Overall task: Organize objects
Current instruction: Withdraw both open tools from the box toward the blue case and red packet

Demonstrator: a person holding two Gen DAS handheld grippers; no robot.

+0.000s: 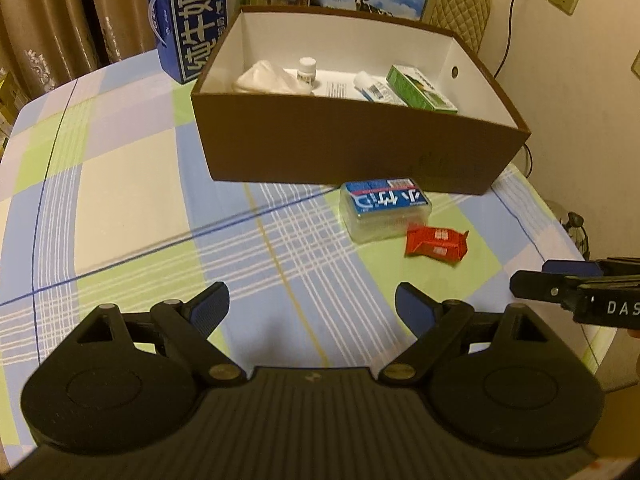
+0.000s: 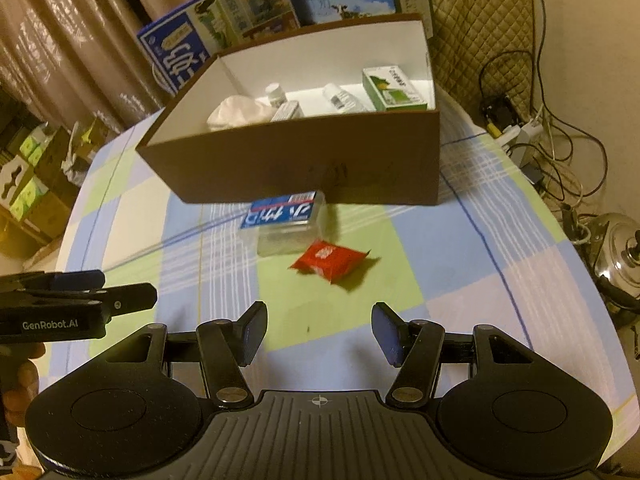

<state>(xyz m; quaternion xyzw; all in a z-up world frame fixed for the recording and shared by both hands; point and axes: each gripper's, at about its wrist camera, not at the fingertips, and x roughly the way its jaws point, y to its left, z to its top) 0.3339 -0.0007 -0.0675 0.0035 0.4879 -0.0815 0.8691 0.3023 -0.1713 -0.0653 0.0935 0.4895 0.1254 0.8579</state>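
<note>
Checked cloth in blue, green and cream covers the worktop (image 1: pixel 120 184), and a brown cardboard box (image 1: pixel 352 152) with a white inside stands open on it. Inside the box lie a crumpled white cloth (image 1: pixel 268 78), a small white bottle (image 1: pixel 307 69), a white tube (image 1: pixel 376 90) and a green carton (image 1: pixel 420 88). Just in front of the box sits a clear plastic case with a blue label (image 1: pixel 385 208), and a red snack packet (image 1: pixel 436 242) lies beside it, close but whether touching I cannot tell. The left claw (image 1: pixel 312 306) hovers over bare cloth, its blue pads spread wide and empty. The right claw (image 2: pixel 318 332) hangs near the red packet, also parted with nothing between its pads. Milk cartons (image 1: pixel 188 16) stand behind the box.
</note>
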